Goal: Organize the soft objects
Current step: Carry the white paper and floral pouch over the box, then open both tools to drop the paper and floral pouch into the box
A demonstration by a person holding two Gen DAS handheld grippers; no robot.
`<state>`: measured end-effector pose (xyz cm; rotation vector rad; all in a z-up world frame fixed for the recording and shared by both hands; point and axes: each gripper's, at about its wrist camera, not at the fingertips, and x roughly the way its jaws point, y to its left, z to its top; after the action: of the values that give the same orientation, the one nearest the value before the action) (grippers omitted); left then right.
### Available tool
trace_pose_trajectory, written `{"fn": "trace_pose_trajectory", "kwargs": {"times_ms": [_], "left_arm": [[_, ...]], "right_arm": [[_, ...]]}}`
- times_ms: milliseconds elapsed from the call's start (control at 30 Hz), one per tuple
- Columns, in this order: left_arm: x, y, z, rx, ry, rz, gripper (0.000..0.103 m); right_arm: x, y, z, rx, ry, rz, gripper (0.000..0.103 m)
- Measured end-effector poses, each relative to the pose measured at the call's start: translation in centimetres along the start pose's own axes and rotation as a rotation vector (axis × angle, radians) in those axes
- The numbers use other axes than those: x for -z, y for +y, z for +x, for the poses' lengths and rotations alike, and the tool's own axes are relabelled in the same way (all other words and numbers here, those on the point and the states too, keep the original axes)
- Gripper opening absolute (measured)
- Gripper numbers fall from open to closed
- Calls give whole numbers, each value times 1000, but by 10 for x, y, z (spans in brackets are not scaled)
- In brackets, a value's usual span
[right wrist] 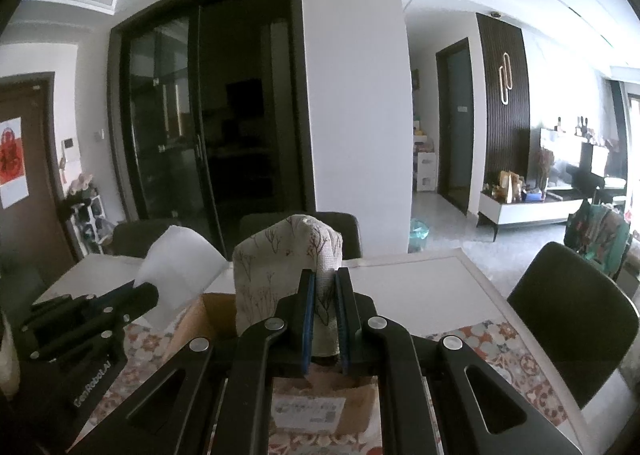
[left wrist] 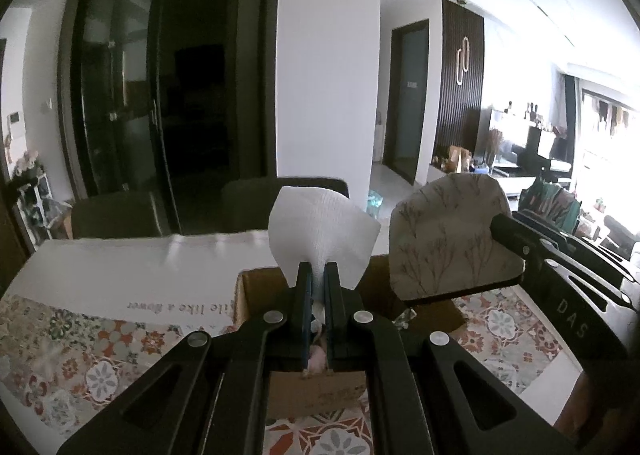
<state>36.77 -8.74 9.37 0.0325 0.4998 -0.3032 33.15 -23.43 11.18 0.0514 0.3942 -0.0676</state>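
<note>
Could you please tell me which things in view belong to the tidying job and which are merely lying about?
Part of the job:
- white textured cloth, clamped in the left gripper
- beige branch-print cloth, clamped in the right gripper
- open brown cardboard box beneath both

Just lying about:
- floral-patterned tablecloth
- dark chairs
- white TV cabinet

- White cloth [left wrist: 320,231]: textured, fanned upward, pinched at its lower edge, held above the open cardboard box [left wrist: 256,295].
- Branch-print cloth [right wrist: 280,275]: beige, folded, upright, raised over the same box.
</note>
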Motion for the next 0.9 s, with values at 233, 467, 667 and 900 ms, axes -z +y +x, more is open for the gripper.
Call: {"fn": "trace_pose_trajectory", "kwargs": {"times_ms": [233,467,667,900], "left_arm": [[15,6,48,20,104,-30,8],[38,1,80,21,192,-20,8],[54,-3,95,35,257,-13,8],[58,-5,101,32,292,-14,13]], "right_arm": [[15,-5,41,-13,66,-7,11],[43,-13,80,-31,180,1,11],[63,-20,102,-45,262,2,12],[72,-19,116,-49,317,9,14]]}}
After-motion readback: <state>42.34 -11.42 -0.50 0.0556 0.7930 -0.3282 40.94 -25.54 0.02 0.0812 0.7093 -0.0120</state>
